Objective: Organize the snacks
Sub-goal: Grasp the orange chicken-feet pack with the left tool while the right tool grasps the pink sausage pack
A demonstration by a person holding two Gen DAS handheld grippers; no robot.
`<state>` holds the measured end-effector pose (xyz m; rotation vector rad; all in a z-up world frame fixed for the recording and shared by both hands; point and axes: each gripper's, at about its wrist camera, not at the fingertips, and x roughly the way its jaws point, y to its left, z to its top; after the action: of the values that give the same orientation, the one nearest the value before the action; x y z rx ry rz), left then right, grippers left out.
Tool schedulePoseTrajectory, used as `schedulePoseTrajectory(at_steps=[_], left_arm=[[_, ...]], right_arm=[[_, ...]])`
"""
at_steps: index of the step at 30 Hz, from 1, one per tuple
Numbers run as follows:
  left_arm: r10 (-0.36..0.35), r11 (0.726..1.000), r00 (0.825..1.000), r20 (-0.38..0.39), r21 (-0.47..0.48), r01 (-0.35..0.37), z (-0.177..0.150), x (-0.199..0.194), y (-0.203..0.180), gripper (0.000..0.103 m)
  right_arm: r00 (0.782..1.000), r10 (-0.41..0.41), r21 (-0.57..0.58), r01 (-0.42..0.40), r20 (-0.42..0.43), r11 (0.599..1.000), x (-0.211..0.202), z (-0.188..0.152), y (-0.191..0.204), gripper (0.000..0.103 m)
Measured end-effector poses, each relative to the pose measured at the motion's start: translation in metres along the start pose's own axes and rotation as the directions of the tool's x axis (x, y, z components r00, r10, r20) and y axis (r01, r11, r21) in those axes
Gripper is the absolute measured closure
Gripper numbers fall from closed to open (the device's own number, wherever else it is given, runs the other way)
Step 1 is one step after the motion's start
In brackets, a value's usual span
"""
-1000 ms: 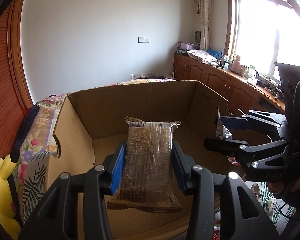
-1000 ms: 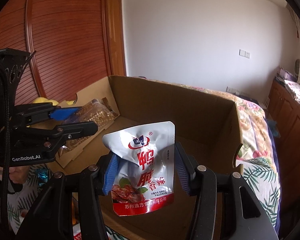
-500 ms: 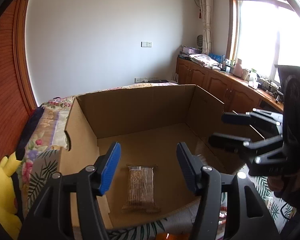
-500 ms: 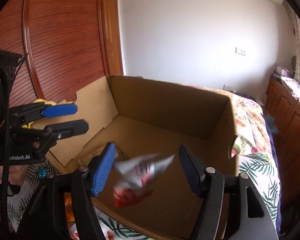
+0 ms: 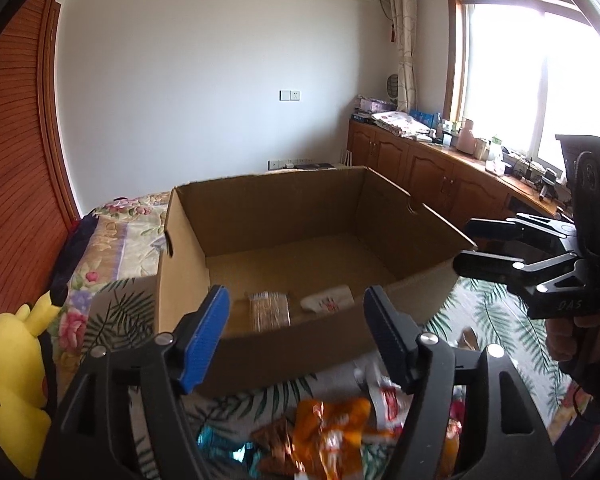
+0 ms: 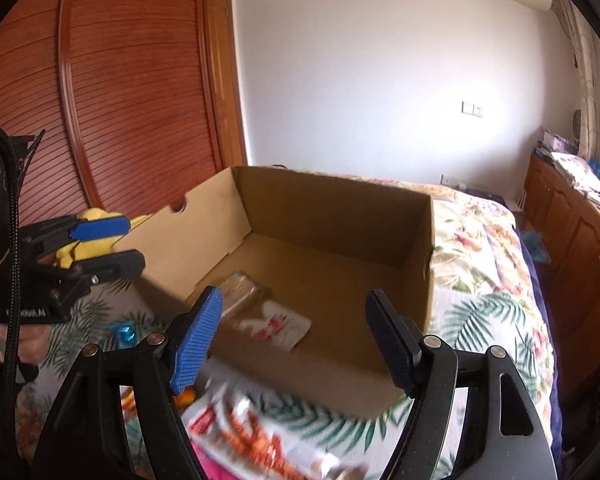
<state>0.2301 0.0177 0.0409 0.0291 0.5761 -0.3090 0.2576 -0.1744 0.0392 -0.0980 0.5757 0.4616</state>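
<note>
Now we are holding both grippers empty above the near edge of a cardboard box [image 5: 260,208], with two snack packets lying inside it.

We are keeping the left gripper [image 5: 296,332] with its jaws spread apart, which have just been opening, and nothing is sitting between them. We are holding the right gripper [image 6: 292,332] the same way, jaws apart after just opening, nothing between them. Inside the box, a clear-wrapped grain bar [image 5: 269,311] is lying on the floor near the front wall, and a white pouch with red print [image 6: 278,326] is lying just beside it. The box is resting on a floral bedspread [image 6: 484,276]. More snack packets [image 5: 328,436] are lying, blurred, on the bedspread in front of the box. A yellow plush toy [image 5: 8,376] is sitting at the left edge.
</note>
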Motion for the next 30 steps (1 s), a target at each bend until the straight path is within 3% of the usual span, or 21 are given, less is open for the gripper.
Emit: schedulePoseTrajectory(at_steps=[12, 23, 30], left_arm=[[-0.017, 1.000, 0.994, -0.104, -0.021, 0.015, -0.062, -0.017, -0.015, 0.033], [-0.022, 0.998, 0.978, -0.207, -0.058, 0.010, -0.105, -0.002, -0.017, 0.033], [-0.038, 0.997, 0.967, -0.253, -0.082, 0.017, -0.123, 0.006, -0.021, 0.033]], right_arm=[[0.999, 0.002, 0.056, 0.001, -0.043, 0.998, -0.021, -0.057, 0.001, 0.027], [0.996, 0.003, 0.093, 0.006, -0.092, 0.996, -0.008, -0.096, -0.004, 0.027], [0.994, 0.048, 0.146, -0.034, -0.097, 0.989, -0.014, -0.115, 0.011, 0.027]])
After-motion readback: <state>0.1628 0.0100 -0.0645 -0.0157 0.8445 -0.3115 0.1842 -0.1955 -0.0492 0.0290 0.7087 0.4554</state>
